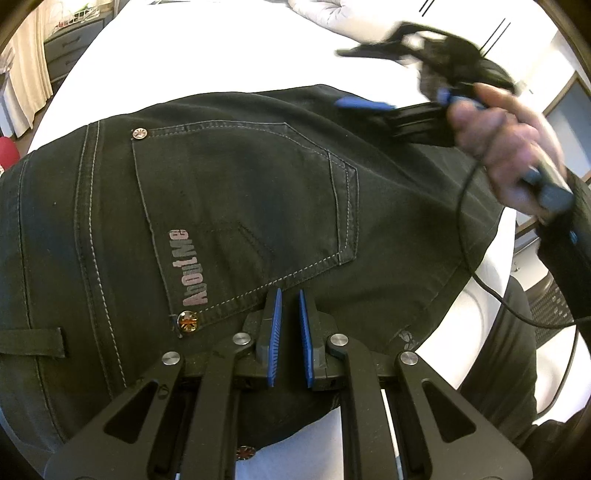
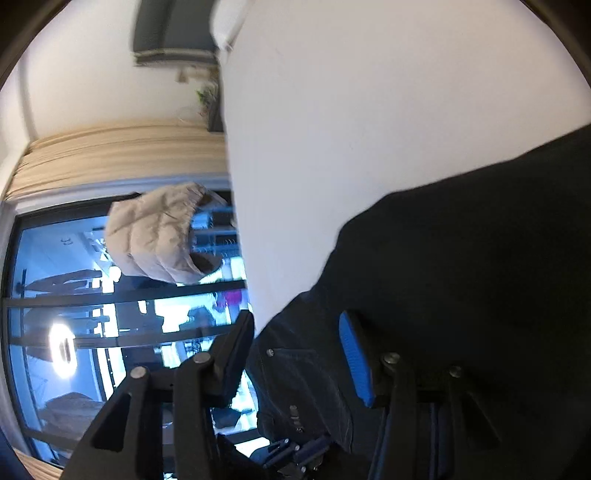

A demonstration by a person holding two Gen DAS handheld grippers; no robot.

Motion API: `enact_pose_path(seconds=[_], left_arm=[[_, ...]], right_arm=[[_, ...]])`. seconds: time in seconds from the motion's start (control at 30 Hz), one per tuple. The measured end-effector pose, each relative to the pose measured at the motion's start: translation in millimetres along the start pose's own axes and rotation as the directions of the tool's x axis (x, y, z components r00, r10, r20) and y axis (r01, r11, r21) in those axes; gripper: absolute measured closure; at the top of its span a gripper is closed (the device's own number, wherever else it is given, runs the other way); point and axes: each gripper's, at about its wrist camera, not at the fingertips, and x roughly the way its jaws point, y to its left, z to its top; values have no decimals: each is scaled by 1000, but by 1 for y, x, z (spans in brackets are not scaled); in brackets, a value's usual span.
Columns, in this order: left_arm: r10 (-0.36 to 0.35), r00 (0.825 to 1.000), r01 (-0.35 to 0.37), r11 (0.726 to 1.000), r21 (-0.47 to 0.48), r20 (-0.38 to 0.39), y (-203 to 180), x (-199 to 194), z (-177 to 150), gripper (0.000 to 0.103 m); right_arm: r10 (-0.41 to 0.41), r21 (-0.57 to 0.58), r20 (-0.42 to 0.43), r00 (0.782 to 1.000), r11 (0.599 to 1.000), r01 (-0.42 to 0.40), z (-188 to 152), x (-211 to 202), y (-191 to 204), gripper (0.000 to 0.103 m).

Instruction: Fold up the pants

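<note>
Black pants (image 1: pixel 240 177) lie spread on the white bed (image 1: pixel 207 55), back pocket up, with an "AboutMe" print beside the pocket seam. My left gripper (image 1: pixel 290 295) rests at the waist edge just below the pocket, its blue pads nearly together with dark cloth in the narrow gap. My right gripper (image 1: pixel 354 77) hangs blurred above the pants' far right part, held by a hand (image 1: pixel 498 147), its fingers wide apart. In the right wrist view the right gripper (image 2: pixel 295 321) stands open with nothing pressed between the pads. The pants (image 2: pixel 480 258) fill the right side over the white bed (image 2: pixel 369 110).
A grey chest of drawers (image 1: pixel 70 48) and a cream curtain (image 1: pixel 26 74) stand past the bed at the left. A white quilt (image 1: pixel 325 11) lies at the far end. A cable (image 1: pixel 480 280) trails from the right hand. A beige puffer jacket (image 2: pixel 159 236) hangs before a dark window (image 2: pixel 55 258).
</note>
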Motion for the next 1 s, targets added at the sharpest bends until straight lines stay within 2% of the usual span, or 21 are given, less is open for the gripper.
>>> enact_pose_path(seconds=[0.07,0.13,0.17,0.2,0.23,0.27,0.3,0.33,0.37,0.4,0.47,0.53,0.6,0.67,0.7,0.73,0.77,0.83,0.9,0.93,1.0], left_arm=[[-9,1000,9,1000,-4,2,3,-1,-2,93],[-18,1000,18,1000,-10,4,6,-2,-3,93],[-19,1000,19,1000,-8,5,6,-2,-3,93],[-19,1000,19,1000,-6,6,7,-3,-4,93],[-18,1000,18,1000,-2,7,8,-3,-5,93],[-19,1000,19,1000,-2,8,9,-4,-5,93],[-18,1000,18,1000,-3,9,10,-4,-5,93],[-18,1000,18,1000,-4,11,10,-4,-6,93],[-14,1000,14,1000,-2,13,8,-3,-6,93],[-11,1000,11,1000,1,14,8,-3,-7,93],[-6,1000,6,1000,0,14,5,-2,-6,93],[4,1000,-4,1000,7,7,1,-1,-5,93],[17,1000,-17,1000,14,-1,-3,-1,-4,93],[33,999,-33,999,17,-8,-8,0,-2,93],[40,999,-40,999,21,-11,-9,1,-1,93],[47,999,-46,999,25,-14,-11,1,-1,93],[52,998,-52,998,30,-18,-13,2,0,93],[56,998,-55,998,33,-22,-16,3,2,93],[56,998,-56,998,33,-23,-18,4,3,93],[57,998,-57,998,32,-22,-18,5,4,93],[60,998,-60,998,32,-21,-20,5,4,93]], right_arm=[[-17,8,39,999,1000,16,10,5,-14,55],[14,93,118,993,995,-25,23,-4,-34,72],[38,138,159,987,989,-60,28,-11,-43,73],[36,151,231,972,986,-73,30,-26,-50,74],[-9,148,293,956,988,-36,28,-40,-51,73],[-71,144,363,929,989,19,24,-56,-49,70],[-125,146,424,897,987,68,16,-73,-46,63],[-137,143,450,882,986,80,11,-81,-42,56],[-111,115,465,878,991,65,3,-87,-36,56],[-54,56,449,892,998,32,-8,-86,-26,56],[-9,-33,342,940,999,22,-25,-61,-5,56],[-12,-111,210,978,993,36,-41,-24,9,56],[-37,-138,124,992,989,54,-52,11,9,56],[-71,-81,97,993,994,79,-45,30,-5,65],[-72,-46,106,992,996,77,-40,29,-15,83],[-69,-29,118,991,997,73,-34,25,-21,93],[-74,-7,153,986,997,76,-25,13,-28,96],[-133,23,277,952,991,132,-15,-23,-35,99],[-214,58,388,897,977,207,-13,-68,-43,96],[-214,63,404,889,976,206,-16,-84,-43,96],[-123,2,381,916,991,132,-30,-98,-36,96]])
